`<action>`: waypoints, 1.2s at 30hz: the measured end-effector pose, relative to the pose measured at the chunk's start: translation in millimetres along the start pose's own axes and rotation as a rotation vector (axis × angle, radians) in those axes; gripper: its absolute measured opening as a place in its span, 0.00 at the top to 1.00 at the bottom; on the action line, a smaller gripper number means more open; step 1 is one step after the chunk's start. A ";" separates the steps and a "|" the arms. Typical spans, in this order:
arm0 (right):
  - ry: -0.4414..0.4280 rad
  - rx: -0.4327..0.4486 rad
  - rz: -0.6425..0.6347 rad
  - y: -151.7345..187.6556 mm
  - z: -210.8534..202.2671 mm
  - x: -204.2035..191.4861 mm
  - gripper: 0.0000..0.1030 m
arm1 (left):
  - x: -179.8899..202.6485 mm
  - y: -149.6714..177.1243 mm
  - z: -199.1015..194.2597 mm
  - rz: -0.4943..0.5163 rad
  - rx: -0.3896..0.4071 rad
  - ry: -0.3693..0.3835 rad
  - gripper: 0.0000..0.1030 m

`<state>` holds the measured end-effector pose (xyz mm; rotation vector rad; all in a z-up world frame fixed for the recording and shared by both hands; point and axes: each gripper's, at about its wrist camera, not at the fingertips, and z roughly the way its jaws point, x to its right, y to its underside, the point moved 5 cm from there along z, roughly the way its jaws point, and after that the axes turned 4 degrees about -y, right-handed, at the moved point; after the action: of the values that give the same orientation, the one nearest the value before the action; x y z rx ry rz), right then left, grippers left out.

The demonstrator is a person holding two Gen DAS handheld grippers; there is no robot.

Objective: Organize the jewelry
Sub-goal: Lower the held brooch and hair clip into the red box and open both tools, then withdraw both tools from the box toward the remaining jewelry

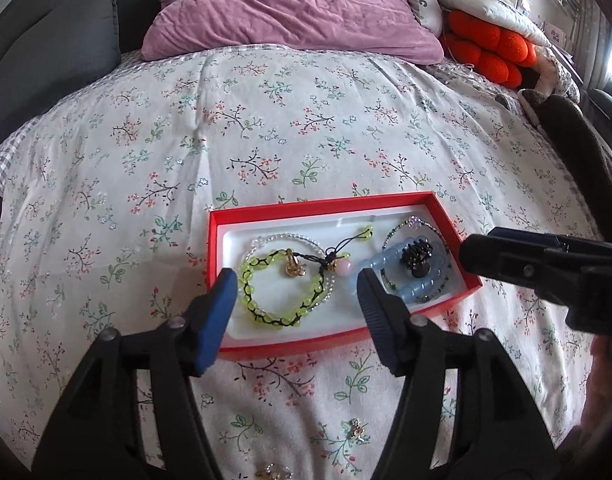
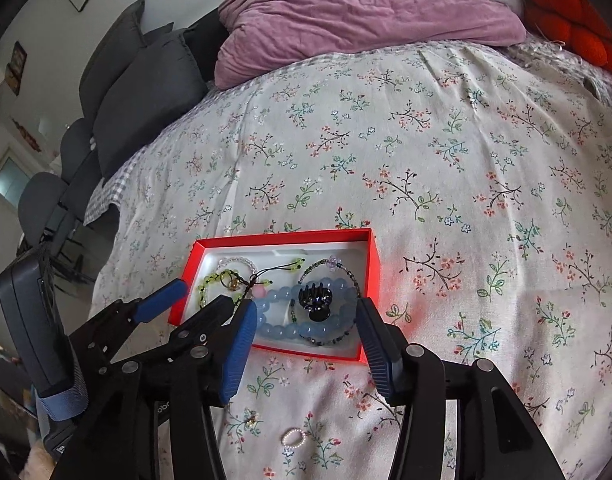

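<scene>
A red box [image 1: 322, 204] with a white inlay lies on the flowered bedspread. In its left half lie a yellow-green bead bracelet [image 1: 266, 296], a clear bead bracelet [image 1: 282, 239] and a small gold charm [image 1: 294, 269]. In its right half lie a pale blue bead bracelet [image 2: 282, 322] and a black hair claw [image 2: 316, 300]. My left gripper [image 1: 296, 292] hovers open over the yellow-green bracelet, its pads apart from it. My right gripper [image 2: 308, 330] is open over the blue bracelet and claw, holding nothing.
A small pearl ring [image 2: 293, 437] and a gold trinket [image 2: 251, 420] lie loose on the bedspread [image 1: 266, 140] in front of the box. Two more small pieces [image 1: 356, 429] rest near the left gripper's base. A purple pillow [image 1: 290, 12] and an orange cushion [image 1: 490, 50] sit at the far end.
</scene>
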<state>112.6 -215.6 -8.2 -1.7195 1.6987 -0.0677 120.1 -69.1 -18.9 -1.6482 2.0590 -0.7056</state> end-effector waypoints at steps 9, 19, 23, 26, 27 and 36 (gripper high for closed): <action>0.006 0.023 -0.055 9.7 -23.5 -6.4 0.28 | -5.1 14.9 -23.3 0.045 -0.034 0.030 0.16; 0.058 0.003 -0.137 33.0 -31.2 -9.3 0.21 | -29.6 47.4 -35.1 0.062 -0.091 0.041 0.10; 0.077 -0.027 -0.175 43.4 -28.0 -9.5 0.21 | -41.7 63.6 -33.9 0.086 -0.122 0.031 0.10; 0.091 -0.048 -0.196 51.3 -25.4 -8.5 0.21 | -50.5 74.3 -31.8 0.108 -0.145 0.019 0.10; 0.095 -0.055 -0.199 54.0 -24.5 -7.8 0.21 | -53.6 77.9 -31.1 0.112 -0.153 0.017 0.10; 0.131 -0.146 -0.250 80.6 -8.4 -5.2 0.21 | -68.1 102.4 -29.7 0.134 -0.191 0.049 0.10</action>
<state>38.7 -205.5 -40.4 -2.0708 1.6049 -0.1783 38.4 19.0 -58.3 -1.5863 2.3092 -0.5225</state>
